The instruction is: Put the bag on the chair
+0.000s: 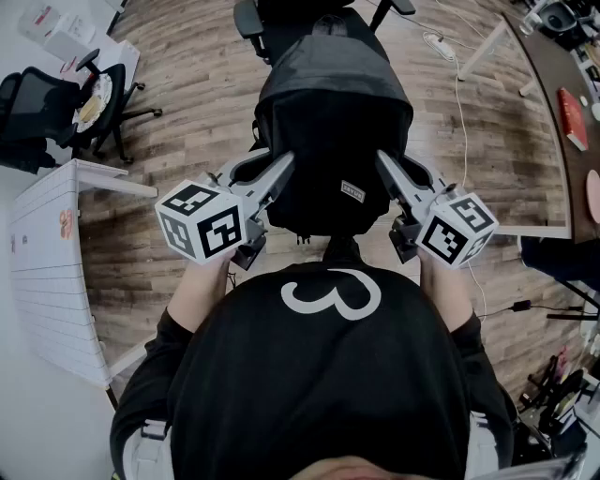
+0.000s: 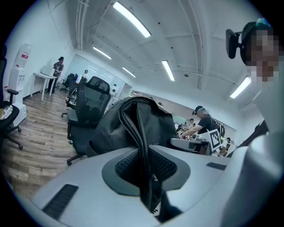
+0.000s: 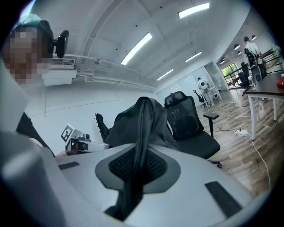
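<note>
Straight ahead of both hands, the bag [image 1: 333, 122] hangs upright, its sides pinched tight by the left gripper [image 1: 277, 173] and right gripper [image 1: 389, 171], with the chair [image 1: 247, 19] just beyond, equally near both

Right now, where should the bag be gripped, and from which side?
On its two side edges, from the near side: the left gripper and right gripper each pinch a fabric ridge of the bag. Soft and wide, it likely needs both.
</note>
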A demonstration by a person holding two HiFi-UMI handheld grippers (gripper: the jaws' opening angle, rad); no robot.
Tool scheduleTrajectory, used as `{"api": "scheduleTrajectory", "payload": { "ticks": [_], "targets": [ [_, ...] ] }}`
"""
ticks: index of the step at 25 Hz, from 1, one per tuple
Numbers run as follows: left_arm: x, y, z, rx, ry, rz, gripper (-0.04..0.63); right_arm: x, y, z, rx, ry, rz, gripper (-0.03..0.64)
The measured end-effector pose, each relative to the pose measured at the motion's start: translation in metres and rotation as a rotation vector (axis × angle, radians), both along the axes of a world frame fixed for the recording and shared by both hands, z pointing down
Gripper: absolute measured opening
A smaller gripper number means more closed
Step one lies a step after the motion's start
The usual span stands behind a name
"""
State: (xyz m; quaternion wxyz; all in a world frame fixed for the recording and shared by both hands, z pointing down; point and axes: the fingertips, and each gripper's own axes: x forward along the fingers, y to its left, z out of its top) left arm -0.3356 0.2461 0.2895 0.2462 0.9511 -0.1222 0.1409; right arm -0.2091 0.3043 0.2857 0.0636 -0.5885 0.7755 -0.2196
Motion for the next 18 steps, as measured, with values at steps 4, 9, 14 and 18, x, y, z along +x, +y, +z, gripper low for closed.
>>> {"api": "scheduleTrajectory", "payload": {
  "ticks": [4,9,14,18],
  "targets": [
    [-0.003,0.003,-0.001,-0.003,-0.003,0.003,0.066,-0.003,0.003,-0.001,-0.003,0.001,0.0,0.052],
    [-0.004,0.003,-0.002,0.005,0.005,0.009,0.066,-0.004,0.003,-0.004,0.007,0.015,0.006,0.052],
    [-0.004,0.002,0.002,0.02,0.01,0.004,0.066,-0.004,0.003,0.0,0.022,0.015,-0.004,0.052],
    [0.016,-0.01,0.001,0.01,0.008,-0.006,0.066,0.016,-0.01,-0.002,0.021,0.011,-0.02,0.052]
  ]
}}
